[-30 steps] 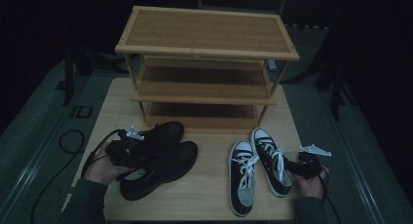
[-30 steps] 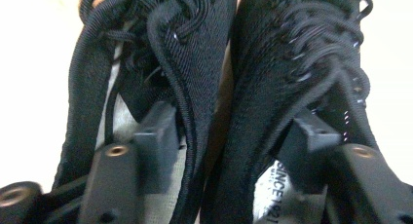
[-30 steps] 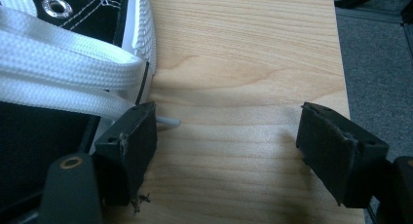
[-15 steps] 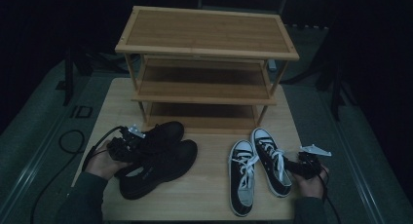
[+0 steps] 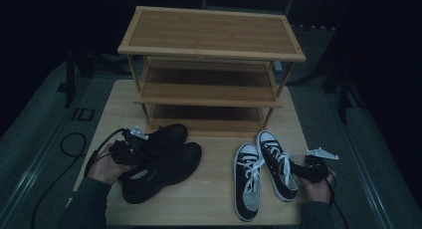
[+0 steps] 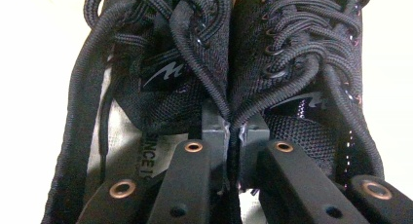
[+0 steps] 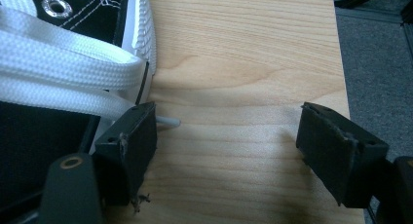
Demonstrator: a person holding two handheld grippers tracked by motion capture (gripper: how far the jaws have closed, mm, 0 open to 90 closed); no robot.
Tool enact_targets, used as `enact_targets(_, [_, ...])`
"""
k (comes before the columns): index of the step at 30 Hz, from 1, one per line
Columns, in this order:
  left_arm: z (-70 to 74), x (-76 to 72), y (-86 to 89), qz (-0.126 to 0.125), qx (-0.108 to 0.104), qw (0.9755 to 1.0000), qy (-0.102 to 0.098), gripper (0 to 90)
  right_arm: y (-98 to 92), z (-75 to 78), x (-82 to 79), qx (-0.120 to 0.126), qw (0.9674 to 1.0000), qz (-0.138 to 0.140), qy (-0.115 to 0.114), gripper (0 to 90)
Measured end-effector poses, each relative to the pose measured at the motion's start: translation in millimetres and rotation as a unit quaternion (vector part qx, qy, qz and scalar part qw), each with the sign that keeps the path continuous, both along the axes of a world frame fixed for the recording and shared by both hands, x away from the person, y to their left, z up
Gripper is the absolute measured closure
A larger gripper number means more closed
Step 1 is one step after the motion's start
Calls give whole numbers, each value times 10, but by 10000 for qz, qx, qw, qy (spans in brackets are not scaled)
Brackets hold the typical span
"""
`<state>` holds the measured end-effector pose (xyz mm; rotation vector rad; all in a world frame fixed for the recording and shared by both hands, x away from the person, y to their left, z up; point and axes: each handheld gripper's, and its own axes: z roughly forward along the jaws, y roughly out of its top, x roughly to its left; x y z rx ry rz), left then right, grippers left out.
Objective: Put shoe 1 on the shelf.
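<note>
Surface: a pale wooden table (image 5: 209,199), grain running across; a three-tier bamboo rack (image 5: 211,64) stands at its far edge.
Room: dark, grey carpet on both sides of the table.
Black shoes (image 5: 159,162): near the front left corner, side by side.
Left gripper (image 6: 229,136): jaws just closed, pinching the two shoes' inner collars together.
Right gripper (image 7: 226,151): spread wide over bare wood at the front right corner, beside the black-and-white sneakers (image 5: 266,171).
Writing: insole print, "SINCE 1…", partly hidden.
</note>
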<state>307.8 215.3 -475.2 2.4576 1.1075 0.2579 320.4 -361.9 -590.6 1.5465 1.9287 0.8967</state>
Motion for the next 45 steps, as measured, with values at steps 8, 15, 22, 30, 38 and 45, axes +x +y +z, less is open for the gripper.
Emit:
enact_targets(8, [114,23,-53,81,-139,9999,-51,857,-1,0,1,-7,10000,4,-6,224])
enact_targets(15, [154,67,-130,125,-191,9997,-87,856,0,0,0,1,10000,1,0,225])
enact_targets(22, [194,133,-212,189,-279,9993,-150,856,0,0,0,0,10000,0,0,224])
enact_targets(30, [220,238,-316,394,-356,9983,-221,855,-1,0,1,-4,10000,3,-5,224])
enact_targets(38, [213,368,-416,557,-442,9972,-238,855,-1,0,1,-4,10000,4,-4,224])
enact_targets(45, [171,481,-527,635,-435,9967,-239,856,-2,0,1,-11,10000,8,-9,224])
